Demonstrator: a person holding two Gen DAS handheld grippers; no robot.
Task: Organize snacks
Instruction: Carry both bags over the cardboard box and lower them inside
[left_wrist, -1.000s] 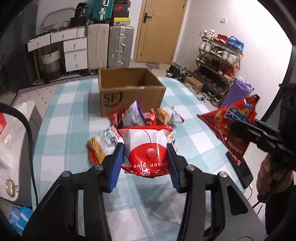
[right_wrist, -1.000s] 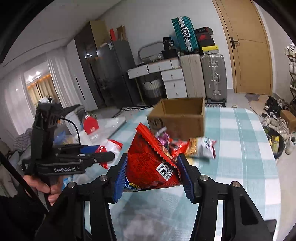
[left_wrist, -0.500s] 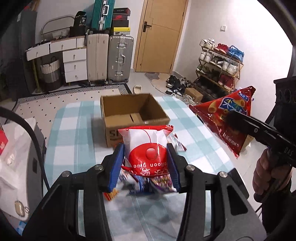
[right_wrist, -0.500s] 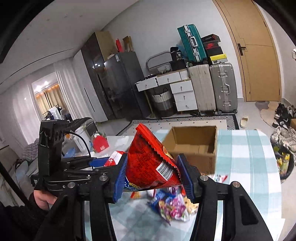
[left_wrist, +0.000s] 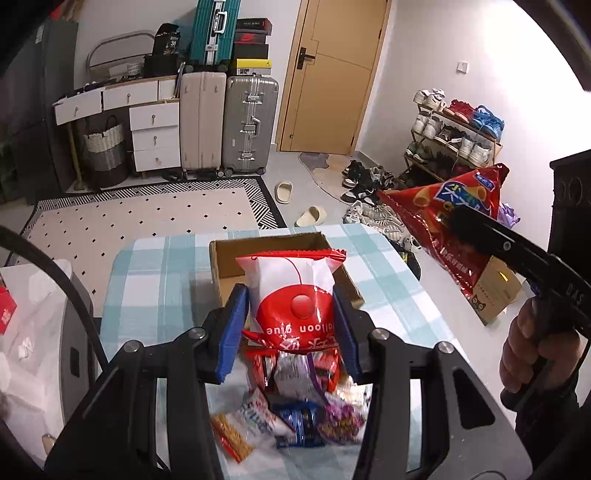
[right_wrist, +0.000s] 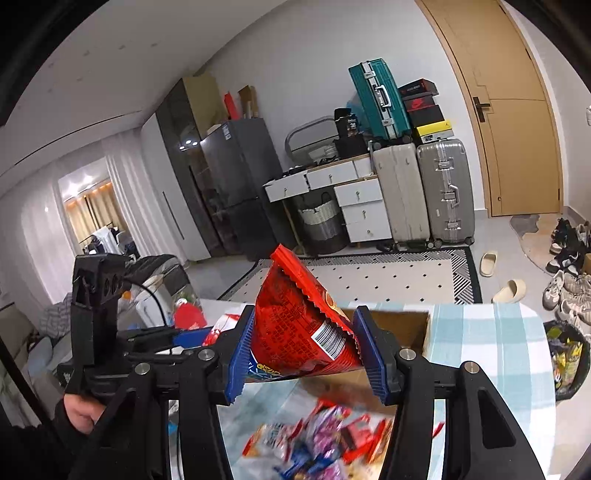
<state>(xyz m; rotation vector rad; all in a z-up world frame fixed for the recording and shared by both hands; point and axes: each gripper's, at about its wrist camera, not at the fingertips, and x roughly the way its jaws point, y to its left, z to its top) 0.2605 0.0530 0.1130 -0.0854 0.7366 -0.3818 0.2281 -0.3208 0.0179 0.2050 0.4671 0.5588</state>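
Observation:
My left gripper (left_wrist: 290, 332) is shut on a white and red snack bag (left_wrist: 293, 295) and holds it up in front of the open cardboard box (left_wrist: 221, 258). My right gripper (right_wrist: 308, 354) is shut on a red chip bag (right_wrist: 299, 325), held in the air; that bag also shows at the right of the left wrist view (left_wrist: 454, 221). The box (right_wrist: 402, 325) stands behind it on the checked table (right_wrist: 491, 332). A pile of loose snack packs (left_wrist: 295, 406) lies on the table below both grippers, blurred in the right wrist view (right_wrist: 325, 439).
A white appliance (left_wrist: 33, 332) stands left of the table. Suitcases (left_wrist: 251, 122), white drawers (left_wrist: 151, 133) and a door (left_wrist: 328, 74) line the far wall. A shoe rack (left_wrist: 454, 136) and shoes are on the right. A small box (left_wrist: 495, 295) sits beyond the table's right edge.
Both grippers have risen and moved forward with their bags. The snack pile now lies below them and the box is closer.

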